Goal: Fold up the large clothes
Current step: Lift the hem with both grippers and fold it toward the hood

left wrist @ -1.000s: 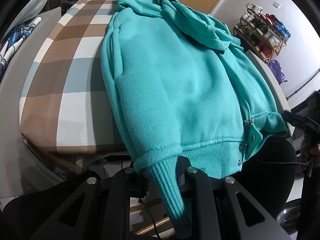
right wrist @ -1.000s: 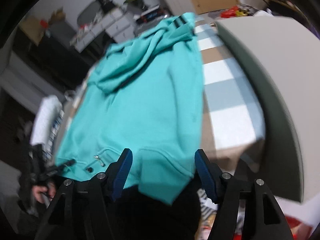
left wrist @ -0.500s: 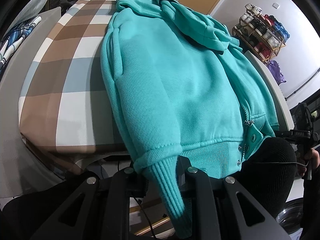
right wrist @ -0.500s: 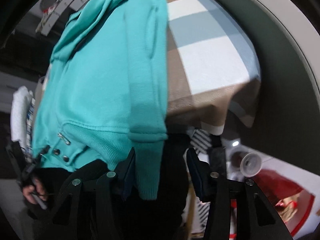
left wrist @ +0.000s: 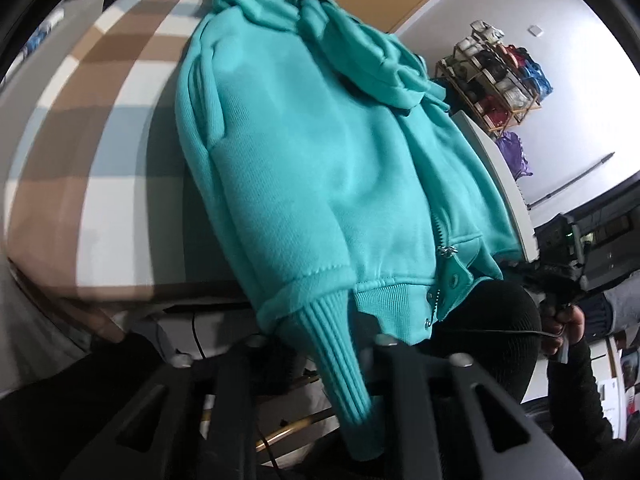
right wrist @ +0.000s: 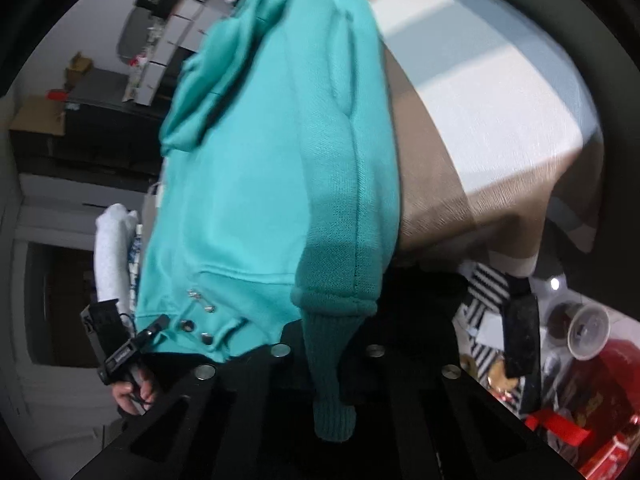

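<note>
Teal hoodie (left wrist: 312, 168), brown, white and grey-blue checked cloth (left wrist: 92, 152), black tools

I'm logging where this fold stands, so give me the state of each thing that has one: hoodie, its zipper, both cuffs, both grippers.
Hoodie: lying on the checked cover, sleeves folded in, hem over the near edge.
Zipper: done up; snaps at the hem unfastened.
Left cuff: hanging off the edge, pinched.
Right cuff: hanging off the edge, pinched.
Left gripper: shut on the left cuff.
Right gripper: shut on the right cuff.
</note>
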A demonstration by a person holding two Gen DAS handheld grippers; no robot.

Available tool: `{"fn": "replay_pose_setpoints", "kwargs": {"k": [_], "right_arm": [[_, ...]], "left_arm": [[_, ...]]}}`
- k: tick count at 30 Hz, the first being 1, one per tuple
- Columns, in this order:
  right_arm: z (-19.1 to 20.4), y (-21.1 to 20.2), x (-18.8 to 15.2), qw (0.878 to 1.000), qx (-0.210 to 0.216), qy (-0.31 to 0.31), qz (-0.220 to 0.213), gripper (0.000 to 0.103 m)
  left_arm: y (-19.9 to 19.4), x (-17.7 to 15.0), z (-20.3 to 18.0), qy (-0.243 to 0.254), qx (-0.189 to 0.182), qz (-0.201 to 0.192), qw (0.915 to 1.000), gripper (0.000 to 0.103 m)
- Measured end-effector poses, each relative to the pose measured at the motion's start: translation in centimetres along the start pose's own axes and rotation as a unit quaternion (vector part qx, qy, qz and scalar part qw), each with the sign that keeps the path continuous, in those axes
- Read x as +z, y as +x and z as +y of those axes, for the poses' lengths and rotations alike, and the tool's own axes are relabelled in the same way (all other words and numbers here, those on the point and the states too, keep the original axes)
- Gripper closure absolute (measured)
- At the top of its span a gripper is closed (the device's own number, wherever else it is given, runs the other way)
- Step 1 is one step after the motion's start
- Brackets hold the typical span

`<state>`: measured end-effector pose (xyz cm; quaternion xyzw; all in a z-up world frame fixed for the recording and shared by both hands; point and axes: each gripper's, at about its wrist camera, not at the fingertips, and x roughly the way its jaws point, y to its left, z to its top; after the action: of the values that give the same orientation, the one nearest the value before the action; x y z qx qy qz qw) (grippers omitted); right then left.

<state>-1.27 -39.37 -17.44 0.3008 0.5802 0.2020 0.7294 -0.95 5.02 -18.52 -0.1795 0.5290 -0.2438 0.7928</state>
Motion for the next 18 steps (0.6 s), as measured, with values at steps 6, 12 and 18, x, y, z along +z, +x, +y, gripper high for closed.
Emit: {"fn": "replay_pose_setpoints", "kwargs": {"k": [6, 12, 18], "right_arm": [[3.3, -4.8, 0.6, 0.991, 0.094, -0.034, -0.090, 0.098], [3.0, -5.9, 1.5, 0.986, 0.113, -0.024, -0.123, 0.098], [1.8, -4.0, 1.0, 0.993, 0.083, -0.017, -0.086, 0.098]], "left_arm": [[-4.3, 2.3, -0.6, -0.008, -0.047, -0.047, 0.9977, 0.098], [-3.6, 2.8, -0.7, -0.006, -0.035, -0.043, 0.9985, 0.097], [-0.8, 2.1, 0.4, -0.042, -0.024, 0.026, 0.9985, 0.090]]}}
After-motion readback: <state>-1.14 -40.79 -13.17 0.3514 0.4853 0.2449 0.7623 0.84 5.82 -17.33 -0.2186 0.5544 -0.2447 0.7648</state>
